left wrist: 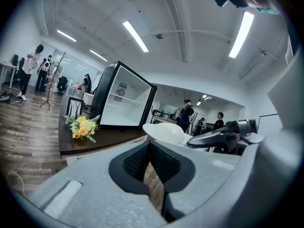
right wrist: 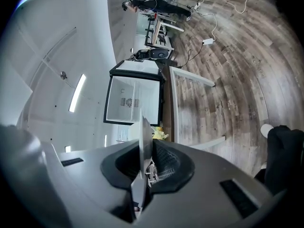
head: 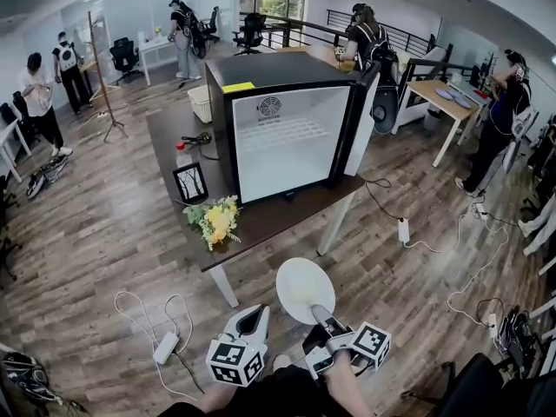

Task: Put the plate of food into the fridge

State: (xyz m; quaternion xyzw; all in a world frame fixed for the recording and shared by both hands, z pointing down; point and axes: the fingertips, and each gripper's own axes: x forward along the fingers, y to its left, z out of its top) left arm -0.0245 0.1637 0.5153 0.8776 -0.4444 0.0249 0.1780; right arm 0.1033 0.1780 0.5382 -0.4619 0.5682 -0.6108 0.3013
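Observation:
A round white plate [head: 304, 289] hangs over the floor in front of the table, and my right gripper [head: 323, 314] is shut on its near rim. From above its top looks plain white. The right gripper view shows the plate edge-on [right wrist: 142, 148] between the jaws. A small black fridge [head: 291, 137] stands on the dark table [head: 261, 224], its door [head: 365, 115] swung open to the right and its white inside lit. My left gripper [head: 257, 318] hovers just left of the plate, shut and holding nothing. In the left gripper view, the plate [left wrist: 164, 133] is ahead and to the right.
A yellow flower bunch [head: 213, 220], a small picture frame [head: 190, 182] and a bottle [head: 182, 156] sit on the table left of the fridge. Power strips [head: 165, 347] and cables lie on the wood floor. Several people stand at desks around the room.

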